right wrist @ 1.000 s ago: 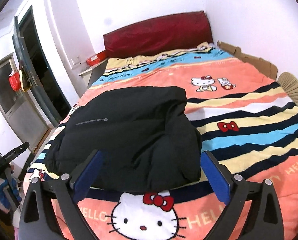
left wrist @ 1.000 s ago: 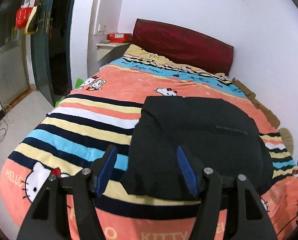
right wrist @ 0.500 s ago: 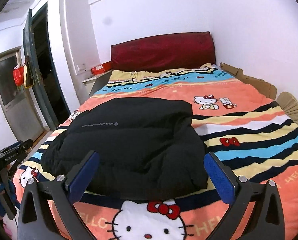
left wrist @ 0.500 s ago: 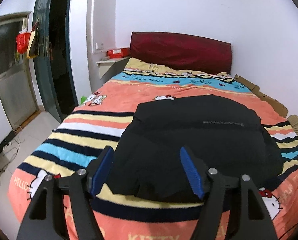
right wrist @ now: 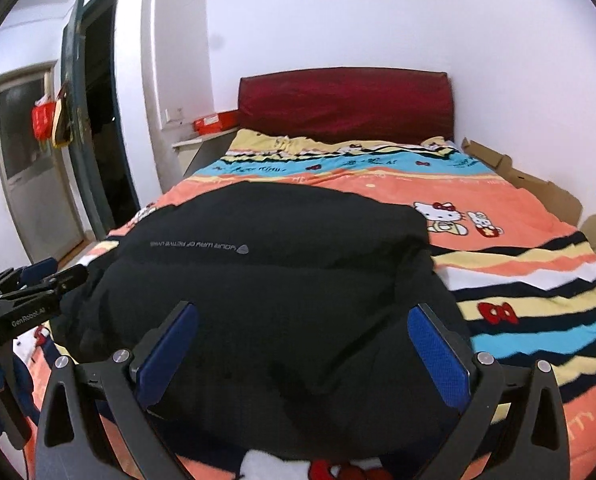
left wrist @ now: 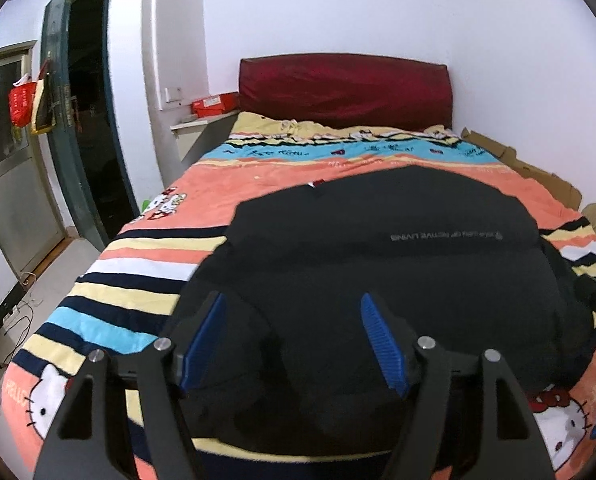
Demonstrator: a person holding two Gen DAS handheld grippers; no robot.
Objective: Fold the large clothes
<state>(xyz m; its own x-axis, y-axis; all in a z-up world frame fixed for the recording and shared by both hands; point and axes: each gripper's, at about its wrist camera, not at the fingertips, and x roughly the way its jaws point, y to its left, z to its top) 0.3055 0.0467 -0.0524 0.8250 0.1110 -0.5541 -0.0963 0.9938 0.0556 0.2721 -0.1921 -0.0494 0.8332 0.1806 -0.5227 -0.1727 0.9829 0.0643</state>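
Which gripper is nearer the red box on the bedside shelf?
Left, probably. The left gripper hovers over the black jacket's door-side half, on the red box's side; the right gripper hovers farther wall-side.

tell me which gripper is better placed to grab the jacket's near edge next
Slightly the left. The left gripper is open, and the near hem of the jacket lies between its fingers. The right gripper is open too, but wider and above the bulk. Either could reach.

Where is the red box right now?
In both wrist views the red box sits upper left of centre, on the white bedside shelf beside the dark red headboard.
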